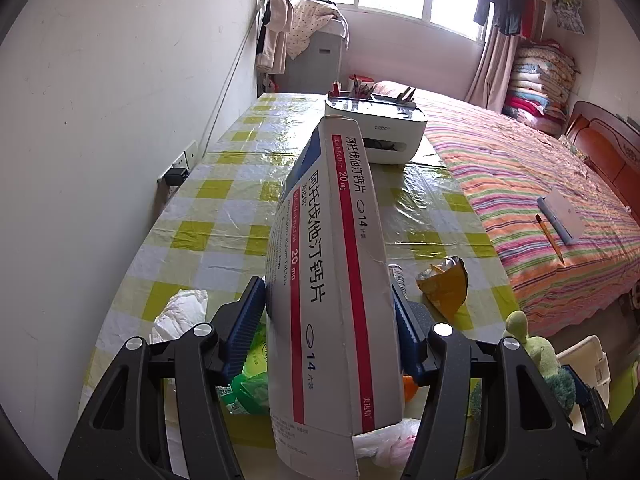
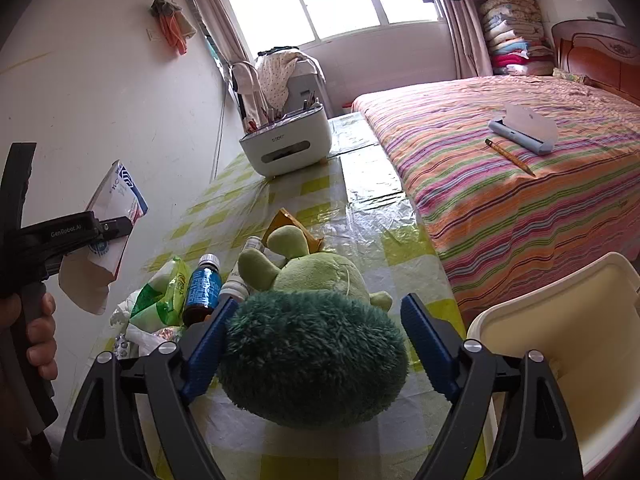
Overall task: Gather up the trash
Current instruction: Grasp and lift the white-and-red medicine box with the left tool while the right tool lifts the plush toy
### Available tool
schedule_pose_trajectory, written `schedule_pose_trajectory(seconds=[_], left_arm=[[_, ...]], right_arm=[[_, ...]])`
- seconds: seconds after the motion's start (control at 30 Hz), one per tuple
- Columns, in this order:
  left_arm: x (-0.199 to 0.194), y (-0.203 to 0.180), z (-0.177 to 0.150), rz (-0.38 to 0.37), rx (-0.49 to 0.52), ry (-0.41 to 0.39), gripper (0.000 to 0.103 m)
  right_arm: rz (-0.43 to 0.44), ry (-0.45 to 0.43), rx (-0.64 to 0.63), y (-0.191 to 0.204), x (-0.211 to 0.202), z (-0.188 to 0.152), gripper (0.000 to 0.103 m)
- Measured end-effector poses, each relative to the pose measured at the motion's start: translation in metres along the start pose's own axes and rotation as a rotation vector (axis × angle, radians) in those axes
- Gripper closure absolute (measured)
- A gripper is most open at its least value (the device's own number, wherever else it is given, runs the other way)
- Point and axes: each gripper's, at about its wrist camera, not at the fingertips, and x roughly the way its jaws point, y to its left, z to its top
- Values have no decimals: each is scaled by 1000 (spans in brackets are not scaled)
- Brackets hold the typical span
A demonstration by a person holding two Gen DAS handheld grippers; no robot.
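My left gripper [image 1: 326,292] is shut on a white, red-striped medicine box [image 1: 332,280] and holds it above the checked table [image 1: 224,200]; it also shows in the right wrist view [image 2: 106,236] at the far left. My right gripper [image 2: 316,312] is open around a green plush toy [image 2: 312,356] lying on the table, its left pad touching the fur. Trash on the table: a white crumpled tissue [image 1: 180,312], a green plastic bag [image 2: 164,296], an orange wrapper [image 1: 444,284] and a clear plastic bag [image 1: 384,444].
A blue-labelled bottle [image 2: 204,288] and a white bottle [image 2: 236,280] lie beside the plush. A white organiser box [image 2: 286,148] stands at the table's far end. A cream bin [image 2: 568,360] sits at the right. A striped bed [image 2: 520,168] borders the table.
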Motion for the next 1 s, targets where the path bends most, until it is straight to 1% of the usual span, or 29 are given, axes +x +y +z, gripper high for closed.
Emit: schedule_pose_trajectory(seconds=[0.1, 0.2, 0.3, 0.37, 0.43, 0.57, 0.7, 0.83, 1.0], left_arm=[[1, -2, 0, 0, 2, 5, 44], [2, -5, -1, 1, 14, 5, 44], [2, -8, -2, -2, 21, 4, 44], [2, -10, -3, -6, 26, 0, 44], [0, -13, -4, -15, 30, -10, 44], [-7, -20, -6, -33, 48, -32, 44], [-13, -33, -10, -51, 79, -49, 44], [-19, -46, -16, -94, 103, -51, 44], [-26, -68, -28, -130, 152, -62, 44]], right_arm=[[31, 44, -1, 3, 6, -5, 15], [37, 82, -28, 11, 11, -10, 15], [48, 88, -36, 15, 10, -12, 23], [59, 76, -15, 12, 6, -12, 27], [44, 57, -7, 9, 2, -11, 28], [37, 15, -1, 4, -10, -9, 28], [4, -29, -21, 1, -23, -7, 28], [-26, -66, -28, -4, -35, -6, 28], [-47, -97, -9, -17, -48, -5, 28]])
